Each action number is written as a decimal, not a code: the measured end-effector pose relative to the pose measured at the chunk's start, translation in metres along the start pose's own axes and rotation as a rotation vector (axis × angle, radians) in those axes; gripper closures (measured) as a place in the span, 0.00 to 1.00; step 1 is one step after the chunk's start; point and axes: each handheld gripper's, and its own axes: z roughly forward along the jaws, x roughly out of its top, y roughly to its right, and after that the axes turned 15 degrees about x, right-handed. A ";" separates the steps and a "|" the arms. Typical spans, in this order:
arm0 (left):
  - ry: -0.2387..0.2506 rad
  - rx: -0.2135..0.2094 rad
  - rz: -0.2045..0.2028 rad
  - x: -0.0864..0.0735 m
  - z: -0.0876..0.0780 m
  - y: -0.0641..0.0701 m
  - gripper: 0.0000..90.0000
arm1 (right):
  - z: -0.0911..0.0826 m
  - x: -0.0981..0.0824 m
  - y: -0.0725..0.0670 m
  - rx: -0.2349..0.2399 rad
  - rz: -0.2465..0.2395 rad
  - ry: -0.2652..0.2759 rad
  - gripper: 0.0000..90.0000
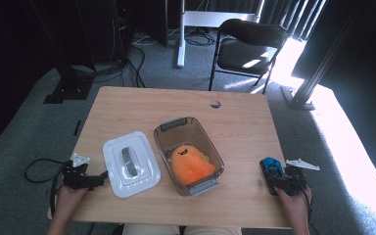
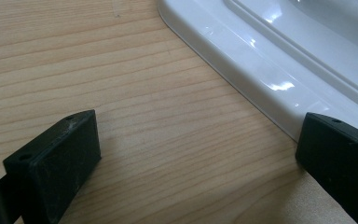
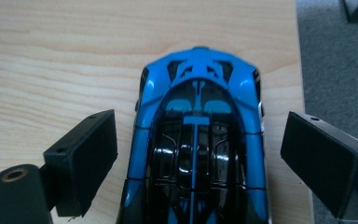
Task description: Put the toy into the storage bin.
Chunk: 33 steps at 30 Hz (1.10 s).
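Right now my right gripper (image 1: 277,172) sits at the near right of the table (image 1: 127,105), jaws spread wide on either side of the blue toy car (image 3: 198,140). In the right gripper view the car lies between the jaws with gaps on both flanks, so nothing is pinched yet. Its long axis runs straight away from the gripper, in line with the jaws; the closing direction goes across the car's narrow width. That is the relation the grasp turns on, I judge: closing as it stands should catch both sides squarely. The car sits close to the table's right edge, with carpet just beyond it, so a skewed squeeze could nudge it off.

My left gripper (image 1: 100,177) rests at the near left, jaws also wide and holding nothing. In the left gripper view, bare wood lies between them, and one jaw stands just beside the rim of the white lid (image 2: 279,60), perhaps touching it; I cannot tell.

The lid lies flat, left of the clear container (image 1: 165,138), which stands open at centre with an orange plush toy (image 1: 191,164) inside. The container lies to the left of the car, slightly farther. The right hand is plainly the nearer to the car; the left is nearer to the lid.
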 end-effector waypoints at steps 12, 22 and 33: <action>0.000 0.000 0.000 0.000 0.000 0.000 0.00 | 0.009 -0.002 0.002 -0.005 0.003 -0.046 0.12; 0.000 0.001 0.000 0.000 0.000 0.000 0.00 | 0.010 0.000 -0.001 -0.023 0.020 -0.085 0.12; 0.000 0.001 -0.001 0.000 0.000 0.000 0.00 | 0.011 0.004 -0.005 -0.067 0.034 -0.112 0.12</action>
